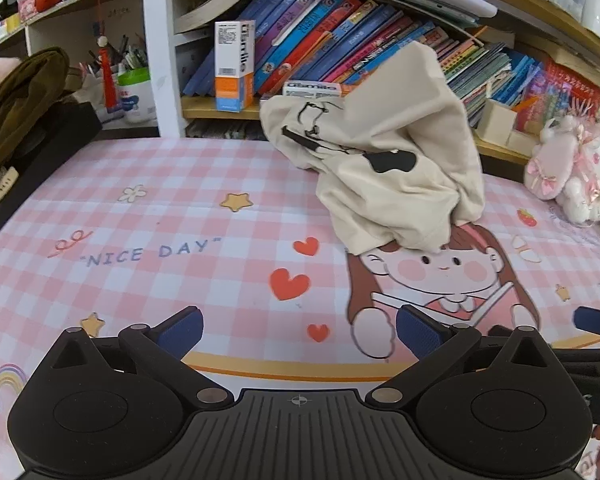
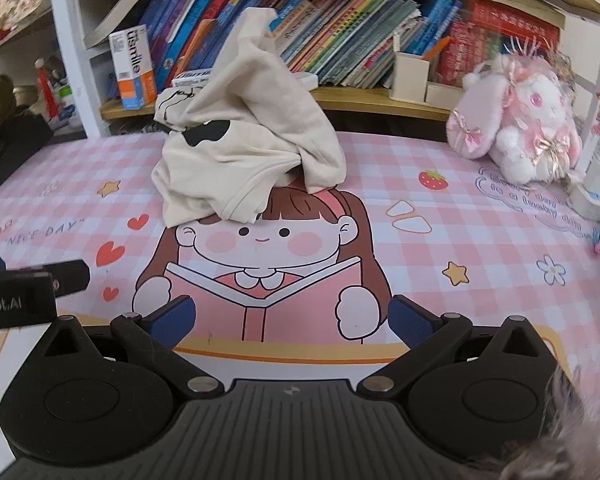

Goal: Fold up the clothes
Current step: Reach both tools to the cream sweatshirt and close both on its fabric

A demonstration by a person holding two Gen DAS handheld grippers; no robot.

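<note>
A cream garment with a black print [image 1: 388, 160] stands crumpled in a tall heap on the pink checked table mat [image 1: 180, 208], over the top of the printed cartoon girl's head. It also shows in the right wrist view [image 2: 252, 144]. My left gripper [image 1: 300, 328] is open and empty, low over the mat's near part, well short of the garment. My right gripper [image 2: 292, 320] is open and empty, over the printed book, also short of the garment. The left gripper's body [image 2: 28, 288] shows at the right view's left edge.
A bookshelf with several books [image 1: 340, 40] and medicine boxes [image 1: 234, 64] stands behind the garment. A pink plush rabbit [image 2: 516, 120] sits at the mat's right rear. A dark olive bag [image 1: 16, 104] on a black object lies at the left.
</note>
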